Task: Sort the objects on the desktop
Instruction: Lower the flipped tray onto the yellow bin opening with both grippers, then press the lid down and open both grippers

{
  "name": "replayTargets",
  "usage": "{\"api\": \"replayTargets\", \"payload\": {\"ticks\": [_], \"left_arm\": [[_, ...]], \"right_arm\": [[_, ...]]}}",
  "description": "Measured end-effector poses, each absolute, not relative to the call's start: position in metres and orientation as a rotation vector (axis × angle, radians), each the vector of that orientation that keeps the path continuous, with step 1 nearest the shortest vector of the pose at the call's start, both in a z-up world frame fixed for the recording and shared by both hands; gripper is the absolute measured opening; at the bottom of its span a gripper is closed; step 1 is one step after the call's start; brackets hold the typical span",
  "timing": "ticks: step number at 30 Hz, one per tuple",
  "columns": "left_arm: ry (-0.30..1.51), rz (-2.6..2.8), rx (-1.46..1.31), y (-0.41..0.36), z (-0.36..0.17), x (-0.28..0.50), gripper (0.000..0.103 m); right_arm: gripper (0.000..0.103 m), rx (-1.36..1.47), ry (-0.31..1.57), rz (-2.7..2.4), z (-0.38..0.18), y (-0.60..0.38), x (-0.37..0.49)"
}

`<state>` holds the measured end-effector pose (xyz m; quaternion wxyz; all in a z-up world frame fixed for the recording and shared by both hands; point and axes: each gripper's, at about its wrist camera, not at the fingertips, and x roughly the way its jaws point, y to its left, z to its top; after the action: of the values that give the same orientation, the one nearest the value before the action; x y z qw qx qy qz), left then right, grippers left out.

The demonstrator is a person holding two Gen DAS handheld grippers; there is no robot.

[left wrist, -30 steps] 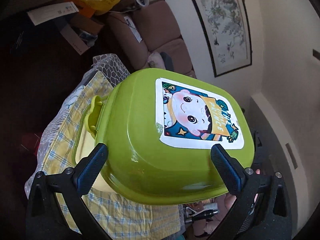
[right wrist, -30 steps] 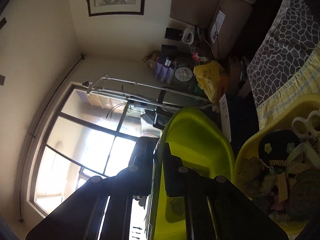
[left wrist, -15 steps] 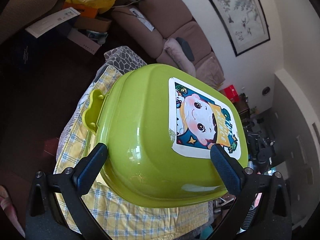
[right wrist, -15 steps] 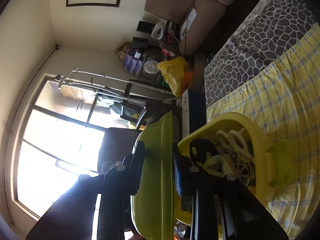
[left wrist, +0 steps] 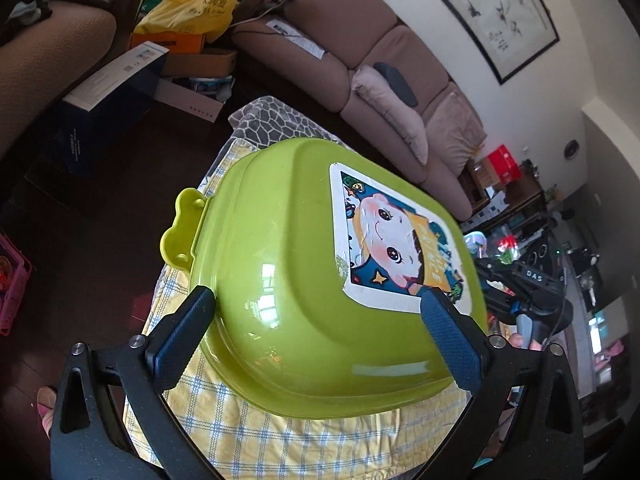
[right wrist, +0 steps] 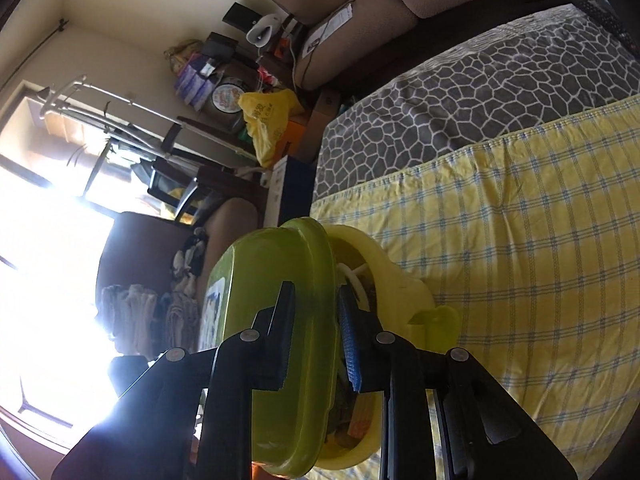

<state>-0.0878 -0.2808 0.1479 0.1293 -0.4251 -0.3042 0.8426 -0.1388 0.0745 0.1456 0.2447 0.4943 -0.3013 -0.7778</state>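
Right gripper (right wrist: 314,340) at 6 o'clock, jaws closing with the rim of the green lid (right wrist: 280,320) between them. Whether the pads press cannot be told. Lid stands ajar over a yellow box (right wrist: 404,300); white items show in the gap. Box sits on a yellow checked cloth (right wrist: 520,260), 3 o'clock. Grey patterned blanket (right wrist: 460,92) at 1 o'clock, sofa (right wrist: 360,0) at 12, bright window (right wrist: 48,280) at 9.

Glossy plastic lid (left wrist: 288,280), checked cloth (left wrist: 280,440)

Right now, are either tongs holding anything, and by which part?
The right tongs straddle the green lid at its rim, closing. The left tongs flank the lid's dome; grip unclear.
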Motion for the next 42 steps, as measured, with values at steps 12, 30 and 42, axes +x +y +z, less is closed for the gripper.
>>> {"api": "replayTargets", "payload": {"ticks": [12, 30, 42], "left_arm": [[-0.909, 2.435, -1.296, -0.3, 0.139, -0.101, 0.103], [-0.787, 2.435, -1.385, -0.27, 0.143, -0.107, 0.103], [-0.6, 2.534, -1.31, -0.256, 0.175, -0.082, 0.103]], "right_arm": [[0.042, 1.379, -0.596, -2.266, 0.148, 0.067, -0.119], [0.061, 1.372, -0.655, -2.202, 0.147, 0.065, -0.117], [0.065, 1.382, -0.476, -2.3, 0.156, 0.062, -0.103]]}}
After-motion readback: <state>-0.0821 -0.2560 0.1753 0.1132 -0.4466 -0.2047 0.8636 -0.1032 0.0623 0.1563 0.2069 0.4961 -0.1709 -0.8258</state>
